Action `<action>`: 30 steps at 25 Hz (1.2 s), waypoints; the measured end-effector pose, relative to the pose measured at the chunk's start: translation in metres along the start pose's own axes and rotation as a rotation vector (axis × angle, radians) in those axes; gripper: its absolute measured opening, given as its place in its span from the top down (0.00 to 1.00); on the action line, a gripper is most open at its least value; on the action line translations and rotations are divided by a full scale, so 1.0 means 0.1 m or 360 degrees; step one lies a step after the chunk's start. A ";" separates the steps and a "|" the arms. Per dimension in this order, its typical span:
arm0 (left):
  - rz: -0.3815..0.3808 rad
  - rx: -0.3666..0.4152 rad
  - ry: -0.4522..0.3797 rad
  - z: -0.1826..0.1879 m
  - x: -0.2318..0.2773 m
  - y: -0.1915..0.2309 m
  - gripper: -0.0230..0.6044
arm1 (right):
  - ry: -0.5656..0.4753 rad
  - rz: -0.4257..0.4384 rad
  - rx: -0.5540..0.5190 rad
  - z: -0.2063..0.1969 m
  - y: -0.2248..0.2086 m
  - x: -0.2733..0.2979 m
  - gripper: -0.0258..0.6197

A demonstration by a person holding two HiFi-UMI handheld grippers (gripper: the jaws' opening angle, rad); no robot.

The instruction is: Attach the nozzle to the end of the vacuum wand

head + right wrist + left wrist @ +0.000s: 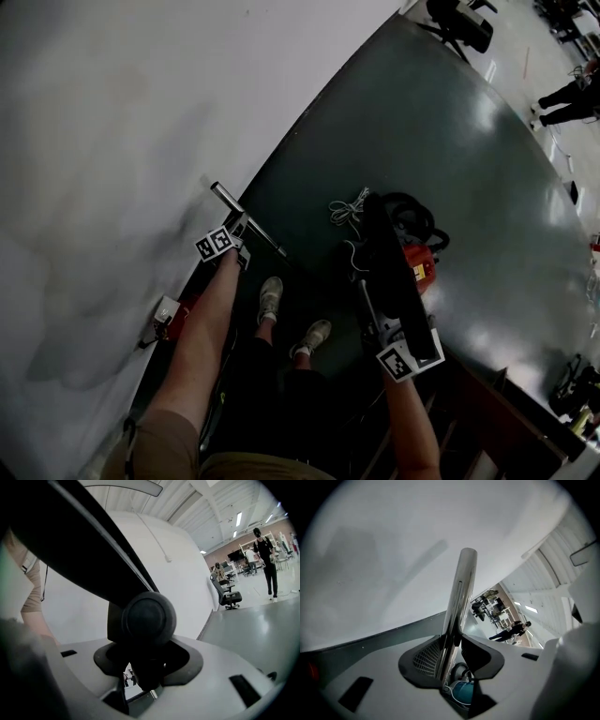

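Left gripper (231,242) is clamped on the chrome wand (246,221). In the left gripper view the jaws are nearly together, and the pads (425,657) press both sides of the tube (457,616), which runs up and away from them. The wand's open end points at the white wall (103,141) and sits right at the line where the wall meets the dark floor (441,141), so we see tight room on that side.

Right gripper (401,349) holds the black nozzle (392,267). In the right gripper view the jaws are closed in on the nozzle's narrow neck under a round black knob (149,616), and the long flat head slants up to the left edge of that view. Nozzle and wand are well apart and not joined.

Between them are the person's two shoes (270,298). A white cord (349,208) lies loose just beside the red vacuum body (419,264), which sits close against the nozzle.

Open room: the floor is wide and bare past the vacuum toward the upper right, out to an office chair (461,22) and a standing person (565,98) far off. The wall hems the left, and a small red and white thing (169,319) sits at its foot, near the left arm.
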State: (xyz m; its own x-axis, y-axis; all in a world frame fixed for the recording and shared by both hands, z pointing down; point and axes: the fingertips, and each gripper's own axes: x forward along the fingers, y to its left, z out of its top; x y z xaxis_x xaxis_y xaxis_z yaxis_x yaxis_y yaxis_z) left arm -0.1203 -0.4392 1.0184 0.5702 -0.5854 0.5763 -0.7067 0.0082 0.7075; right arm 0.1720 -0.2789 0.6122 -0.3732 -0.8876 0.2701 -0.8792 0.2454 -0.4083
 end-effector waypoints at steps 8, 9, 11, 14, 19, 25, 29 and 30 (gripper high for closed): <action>-0.0170 0.0193 -0.0028 -0.25 -0.34 -0.88 0.72 | -0.0119 -0.0003 0.0009 0.34 0.18 -0.70 0.68; -0.0180 0.0235 -0.0020 -0.29 -0.38 -0.98 0.72 | -0.0130 -0.0015 0.0029 0.37 0.20 -0.81 0.68; -0.0193 0.0333 -0.0017 -0.36 -0.46 -1.19 0.73 | -0.0173 -0.0028 0.0073 0.46 0.25 -1.03 0.68; -0.0255 0.0470 -0.0051 -0.45 -0.55 -1.61 0.73 | -0.0244 -0.0032 0.0076 0.63 0.33 -1.32 0.68; -0.0431 0.0661 -0.0068 -0.79 -0.73 -2.28 0.73 | -0.0301 -0.0032 -0.0006 0.75 0.44 -1.65 0.68; -0.0590 0.0866 -0.0032 -1.23 -0.96 -2.92 0.74 | -0.0353 -0.0053 -0.0040 0.81 0.47 -1.91 0.68; -0.0671 0.0983 -0.0011 -1.48 -1.16 -3.27 0.74 | -0.0382 -0.0070 -0.0030 0.86 0.48 -2.11 0.68; -0.0690 0.1013 -0.0005 -1.55 -1.20 -3.36 0.75 | -0.0387 -0.0072 -0.0034 0.88 0.49 -2.17 0.68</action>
State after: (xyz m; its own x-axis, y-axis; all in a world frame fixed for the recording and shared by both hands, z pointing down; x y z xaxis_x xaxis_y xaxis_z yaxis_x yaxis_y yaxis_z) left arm 0.1135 -0.2459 0.7748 0.8506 -0.4321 0.2997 -0.5258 -0.6897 0.4978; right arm 0.2362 -0.1092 0.4570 -0.2533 -0.9650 0.0687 -0.9005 0.2092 -0.3811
